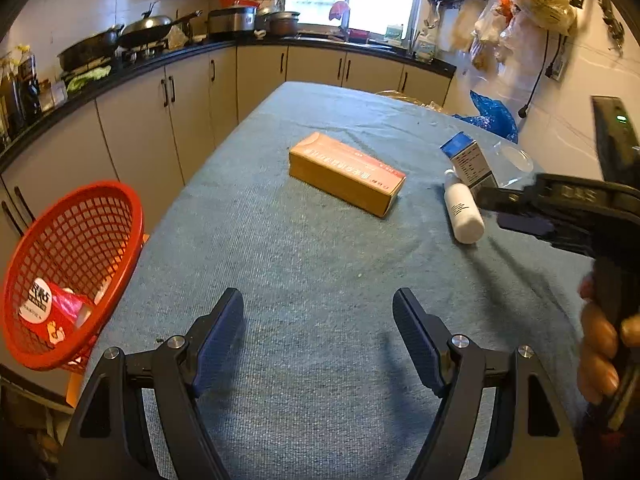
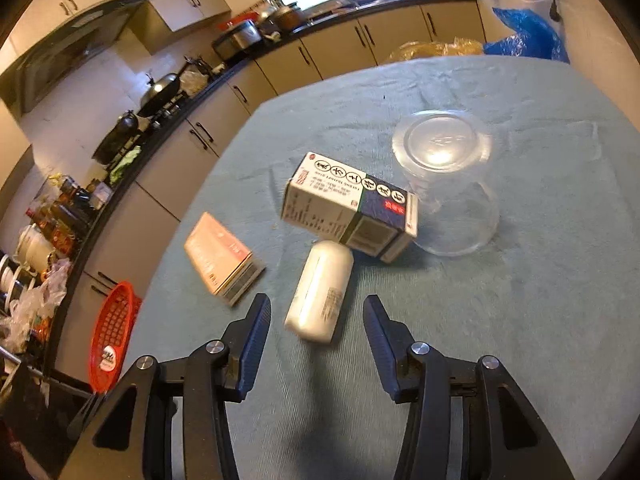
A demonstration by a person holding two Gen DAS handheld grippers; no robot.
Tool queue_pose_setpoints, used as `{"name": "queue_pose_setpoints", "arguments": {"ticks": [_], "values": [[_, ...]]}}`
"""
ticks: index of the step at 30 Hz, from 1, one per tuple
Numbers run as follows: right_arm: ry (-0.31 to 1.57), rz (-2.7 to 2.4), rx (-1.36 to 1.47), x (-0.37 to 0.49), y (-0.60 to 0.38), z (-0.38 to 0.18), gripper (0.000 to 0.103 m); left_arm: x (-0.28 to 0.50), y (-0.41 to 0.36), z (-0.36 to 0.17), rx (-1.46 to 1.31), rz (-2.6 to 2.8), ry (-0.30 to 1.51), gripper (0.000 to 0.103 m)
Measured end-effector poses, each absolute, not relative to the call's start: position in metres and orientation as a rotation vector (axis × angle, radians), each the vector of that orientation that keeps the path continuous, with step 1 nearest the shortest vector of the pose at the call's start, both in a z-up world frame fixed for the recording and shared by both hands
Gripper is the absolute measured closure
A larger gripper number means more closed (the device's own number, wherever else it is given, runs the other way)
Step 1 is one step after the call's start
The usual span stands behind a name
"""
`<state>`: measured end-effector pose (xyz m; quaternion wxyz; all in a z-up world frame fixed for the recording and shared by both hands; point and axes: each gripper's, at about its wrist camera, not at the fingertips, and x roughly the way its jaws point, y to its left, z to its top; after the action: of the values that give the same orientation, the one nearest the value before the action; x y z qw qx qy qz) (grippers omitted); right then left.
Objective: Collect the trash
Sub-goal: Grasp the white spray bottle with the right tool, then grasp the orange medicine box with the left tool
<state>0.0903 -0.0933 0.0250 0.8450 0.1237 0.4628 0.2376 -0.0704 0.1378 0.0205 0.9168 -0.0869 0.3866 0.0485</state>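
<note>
The right hand-held gripper [image 2: 316, 334] is held spread and empty just short of the white bottle [image 2: 320, 292], which lies on the cloth-covered surface [image 2: 520, 320] touching a blue-and-white carton [image 2: 352, 208] (a clear cup [image 2: 448, 184] stands inverted beside it). The left hand-held gripper [image 1: 318, 320] is likewise released, well short of the orange box [image 1: 346, 172]; a red basket [image 1: 72, 272] is seen at the surface's left edge.

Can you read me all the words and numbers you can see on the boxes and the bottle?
Blue and white box: big Chinese characters in circles, too blurred to read for sure.
Orange box: a red strip of print, too blurred to read.
White bottle: small grey print, too small to read.
Round sticker in the red basket: dark characters, unreadable.
Right tool: raised letters, unclear.
No text reads clearly.
</note>
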Motion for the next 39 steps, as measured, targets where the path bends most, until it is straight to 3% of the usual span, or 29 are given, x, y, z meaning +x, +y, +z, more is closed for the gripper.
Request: {"name": "queue_pose_setpoints", "arguments": {"ticks": [7, 9, 15, 26, 39], "values": [[1.016, 0.480, 0.228, 0.115, -0.075, 0.011, 0.053, -0.072, 0.143, 0.019, -0.186, 0.096, 0.807, 0.027], [1.018, 0.473, 0.208, 0.116, -0.072, 0.008, 0.064, -0.071, 0.144, 0.019, -0.190, 0.096, 0.814, 0.027], [1.002, 0.519, 0.142, 0.108, -0.065, 0.007, 0.070, -0.065, 0.146, 0.028, -0.180, 0.119, 0.816, 0.027], [1.082, 0.916, 0.158, 0.074, -0.054, 0.003, 0.070, -0.029, 0.152, 0.051, -0.283, 0.184, 0.858, 0.027], [0.934, 0.623, 0.280, 0.082, -0.109, 0.023, 0.070, 0.052, 0.127, 0.054, -0.336, 0.312, 0.940, 0.027]]}}
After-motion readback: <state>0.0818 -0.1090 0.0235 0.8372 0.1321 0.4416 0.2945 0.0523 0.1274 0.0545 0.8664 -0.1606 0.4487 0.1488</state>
